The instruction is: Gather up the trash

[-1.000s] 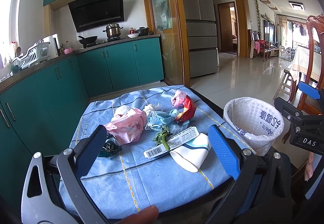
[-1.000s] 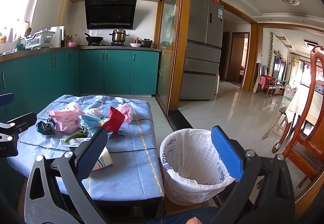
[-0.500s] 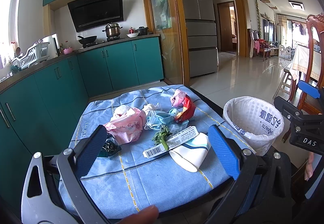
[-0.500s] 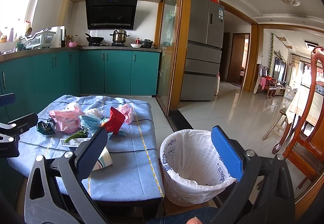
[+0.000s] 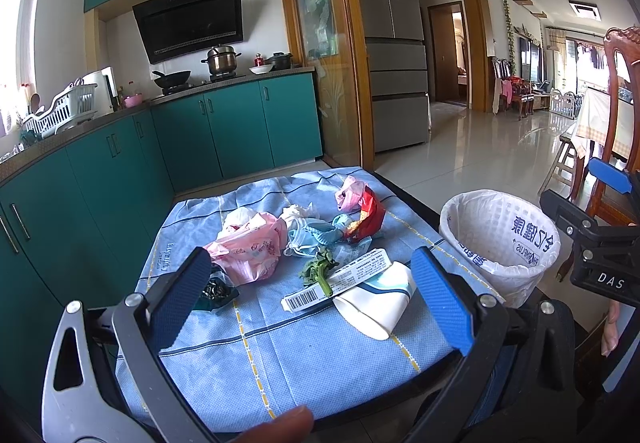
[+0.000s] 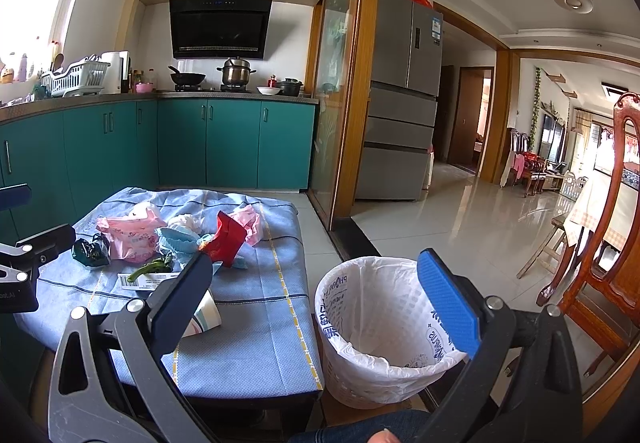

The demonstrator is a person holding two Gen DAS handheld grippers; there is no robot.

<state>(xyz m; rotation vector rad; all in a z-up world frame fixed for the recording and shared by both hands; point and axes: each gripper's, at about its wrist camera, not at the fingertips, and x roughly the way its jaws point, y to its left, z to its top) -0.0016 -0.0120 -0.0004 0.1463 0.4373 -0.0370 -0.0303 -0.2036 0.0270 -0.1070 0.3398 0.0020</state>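
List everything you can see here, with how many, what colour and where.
pink plastic bag: 1, pink, left of pile
dark wrapper: 1, dark green, nearest left edge
face masks: count unclear, light blue, mid pile
red wrapper: 1, red, far right of pile
vegetable stalk: 1, green, on the box
barcode box: 1, white, lying across the cup
paper cup: 1, white, on its side, nearest
tablecloth: 1, blue, covers table
trash bin: 1, white liner, on floor right of table
cabinets: several, teal, behind
fridge: 1, grey, doorway
left hand-held gripper: 1, open
right hand-held gripper: 1, open
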